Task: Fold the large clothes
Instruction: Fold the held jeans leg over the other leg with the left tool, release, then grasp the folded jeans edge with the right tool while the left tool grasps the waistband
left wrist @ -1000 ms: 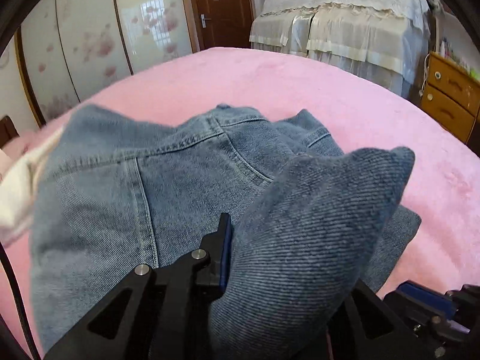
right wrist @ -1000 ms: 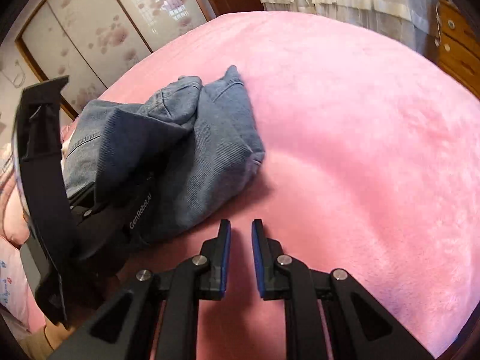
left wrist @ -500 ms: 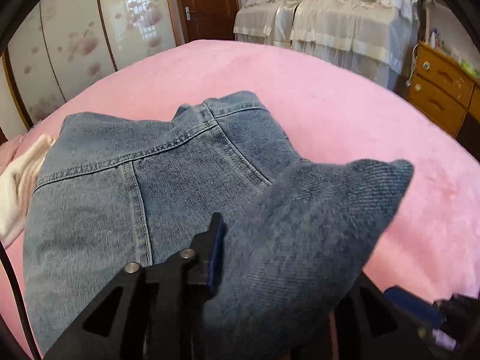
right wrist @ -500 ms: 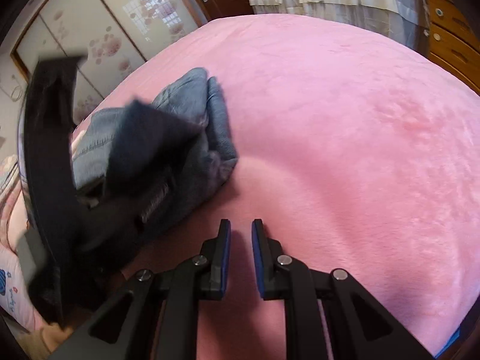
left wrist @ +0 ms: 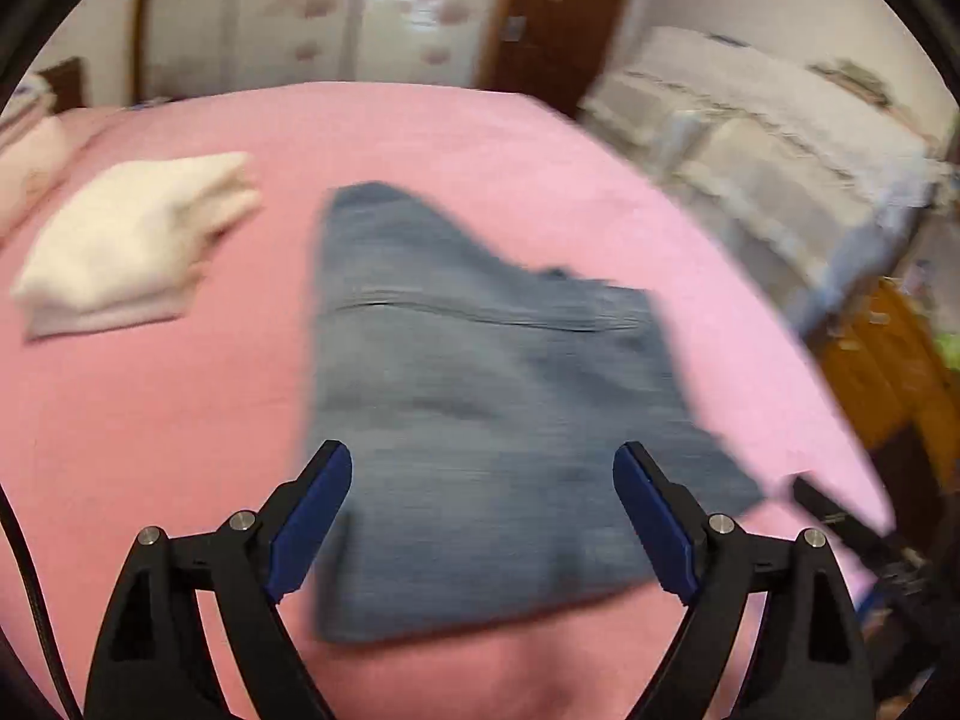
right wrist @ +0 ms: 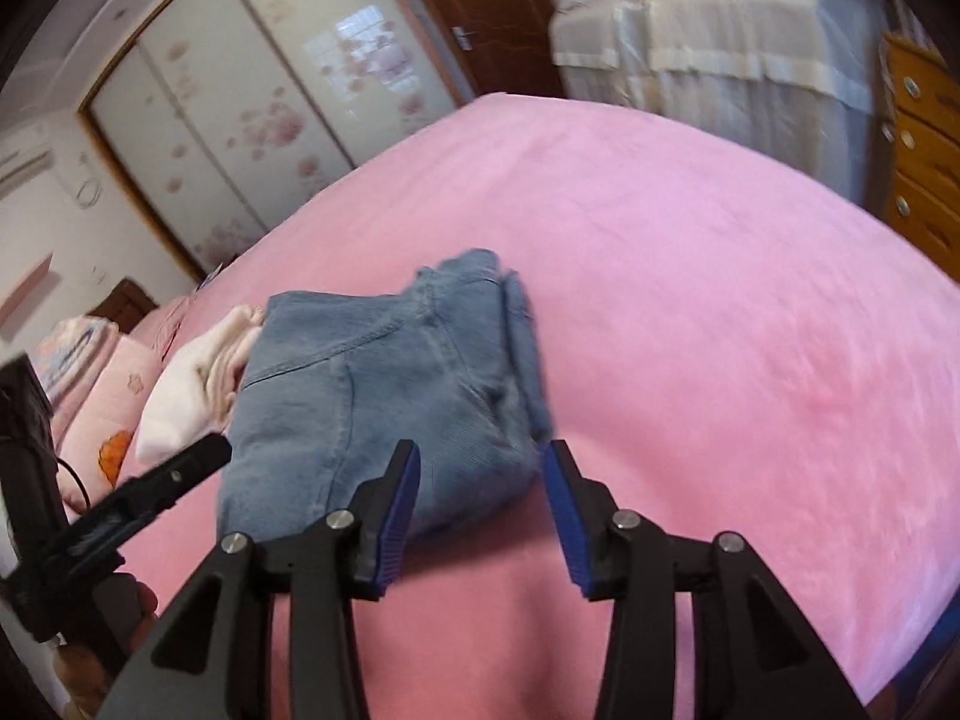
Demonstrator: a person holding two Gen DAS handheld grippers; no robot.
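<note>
Folded blue jeans (left wrist: 480, 408) lie flat on the pink bed (left wrist: 150, 450); the left wrist view is blurred by motion. My left gripper (left wrist: 480, 510) hovers above the near edge of the jeans with its jaws opening wide and nothing gripped. In the right wrist view the jeans (right wrist: 372, 396) lie left of centre. My right gripper (right wrist: 480, 516) hangs over their near right corner, jaws opening, pads clear of the cloth. The left gripper (right wrist: 138, 498) shows at the left edge of that view.
A folded cream garment (left wrist: 132, 240) lies on the bed left of the jeans. Pink pillows (right wrist: 96, 396) sit at the far left. A cloth-covered piece of furniture (right wrist: 720, 42), a wooden dresser (right wrist: 924, 144) and flowered wardrobe doors (right wrist: 252, 120) stand beyond the bed.
The left gripper let go of the denim fold, opened wide and pulled back and up; the jeans now lie flat. The right gripper rose and opened from shut.
</note>
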